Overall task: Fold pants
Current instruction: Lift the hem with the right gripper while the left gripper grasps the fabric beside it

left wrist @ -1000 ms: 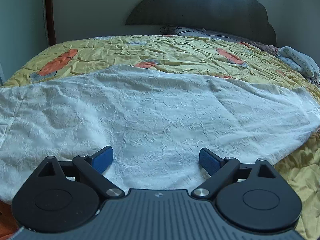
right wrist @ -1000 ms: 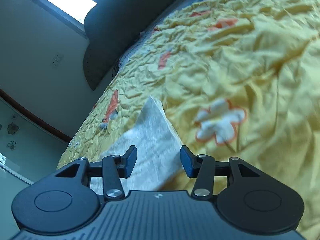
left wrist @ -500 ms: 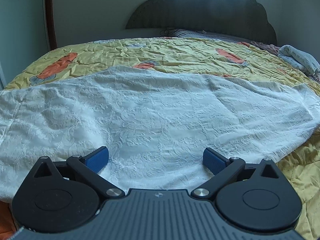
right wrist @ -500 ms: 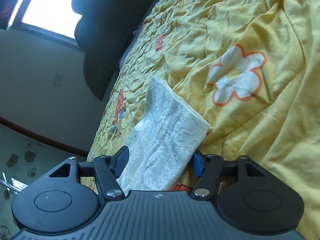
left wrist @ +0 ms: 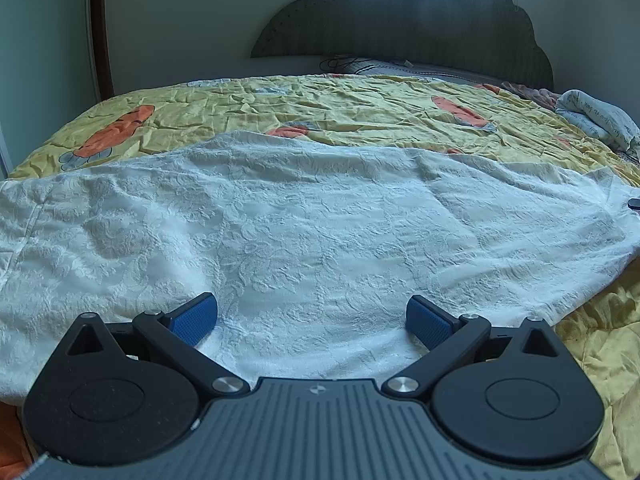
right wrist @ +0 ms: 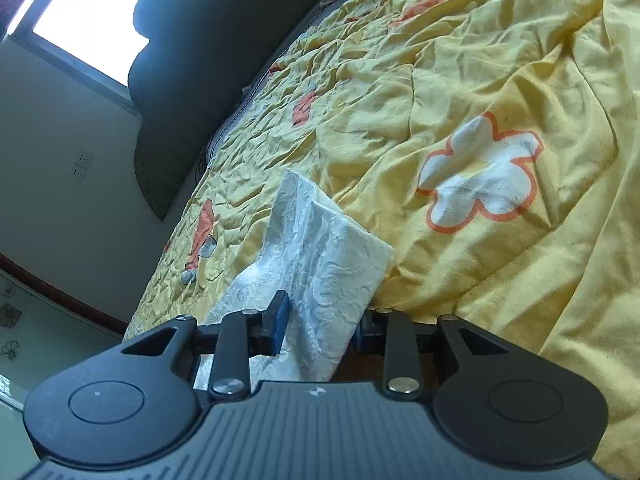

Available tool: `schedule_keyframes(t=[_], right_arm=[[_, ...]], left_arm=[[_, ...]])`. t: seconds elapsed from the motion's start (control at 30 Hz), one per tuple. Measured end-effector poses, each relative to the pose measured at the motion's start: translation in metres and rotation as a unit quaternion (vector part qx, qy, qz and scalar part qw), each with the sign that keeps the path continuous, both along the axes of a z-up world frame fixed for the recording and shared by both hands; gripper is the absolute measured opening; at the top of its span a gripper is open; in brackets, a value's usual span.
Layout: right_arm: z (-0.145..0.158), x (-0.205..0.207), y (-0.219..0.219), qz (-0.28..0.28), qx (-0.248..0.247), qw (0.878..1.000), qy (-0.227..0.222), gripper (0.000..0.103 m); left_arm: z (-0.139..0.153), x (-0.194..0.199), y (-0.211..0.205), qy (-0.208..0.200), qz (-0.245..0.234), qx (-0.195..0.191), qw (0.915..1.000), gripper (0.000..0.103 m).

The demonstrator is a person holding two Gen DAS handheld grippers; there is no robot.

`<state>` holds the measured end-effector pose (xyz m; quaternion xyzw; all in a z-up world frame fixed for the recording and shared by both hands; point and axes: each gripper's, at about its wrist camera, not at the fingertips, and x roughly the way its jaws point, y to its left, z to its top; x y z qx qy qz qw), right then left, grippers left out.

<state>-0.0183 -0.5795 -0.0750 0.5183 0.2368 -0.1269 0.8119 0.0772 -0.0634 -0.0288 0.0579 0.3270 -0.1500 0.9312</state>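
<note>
Closing on the hem end of the pants (right wrist: 320,264), the right gripper (right wrist: 320,328) has the white embossed cloth between its jaws; a second ago those jaws stood apart with the leg end merely lying ahead of them, half a second ago they spread wider around it, and now the left blue pad (right wrist: 278,322) presses into the fabric, which buckles up into a ridge; the right-hand pad is hidden behind the cloth, so a firm pinch looks likely but cannot be confirmed from that side.

The left gripper (left wrist: 312,320) hangs released, jaws as wide as they go, low over the near edge of the pants (left wrist: 312,220); nothing lies pinched between its pads, and it has not shifted across the three moments.

The pants lie spread flat from left to right across the near part of the yellow bedspread (left wrist: 360,108), well short of the dark headboard (left wrist: 424,12) at the far end; a rolled pale cloth (left wrist: 596,120) sits at the far right.

Judging from this, one end is now being secured, so the first fold can begin once the grip sets; the left side has not yet taken hold of anything.
</note>
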Motion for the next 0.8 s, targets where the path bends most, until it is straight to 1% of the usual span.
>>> schedule_keyframes(t=[0.17,0.2,0.23,0.27,0.3,0.33,0.37,0.47,0.57,0.6,0.7,0.8], right_arm=[[-0.001,-0.002,-0.002,-0.024,0.009,1.0,0.004,0.03],[0.0,-0.001,-0.001,-0.025,0.001,1.0,0.006,0.03],[0.004,0.002,0.003,-0.018,-0.024,0.999,0.014,0.029],[0.012,0.009,0.011,-0.002,-0.074,0.997,0.038,0.026],[0.021,0.015,0.023,0.018,-0.137,0.989,0.06,0.023],[0.028,0.02,0.035,0.035,-0.196,0.977,0.075,0.022],[0.034,0.024,0.047,0.051,-0.244,0.964,0.087,0.021],[0.04,0.031,0.065,0.08,-0.313,0.941,0.102,0.019],[0.04,0.036,0.074,0.092,-0.349,0.925,0.118,0.019],[0.04,0.036,0.075,0.095,-0.356,0.922,0.122,0.02],[0.04,0.038,0.078,0.1,-0.368,0.915,0.129,0.02],[0.039,0.04,0.08,0.104,-0.375,0.912,0.132,0.02]], left_arm=[[0.0,0.0,0.0,0.0,0.0,0.0,1.0,0.102],[0.0,0.0,0.0,0.0,0.0,0.0,1.0,0.102],[0.0,0.0,0.0,0.0,0.0,0.0,1.0,0.102],[0.0,0.0,0.0,0.0,0.0,0.0,1.0,0.102],[0.0,0.0,0.0,0.0,0.0,0.0,1.0,0.102],[0.0,0.0,0.0,0.0,0.0,0.0,1.0,0.102],[0.0,0.0,0.0,0.0,0.0,0.0,1.0,0.102],[0.0,0.0,-0.001,0.0,0.0,0.001,1.0,0.102],[0.001,0.0,-0.001,0.0,0.0,0.001,1.0,0.102],[0.001,0.0,-0.001,0.0,0.0,0.001,1.0,0.102],[0.001,0.0,-0.001,0.0,0.0,0.001,1.0,0.102],[0.001,0.0,0.0,0.0,0.0,0.003,1.0,0.102]])
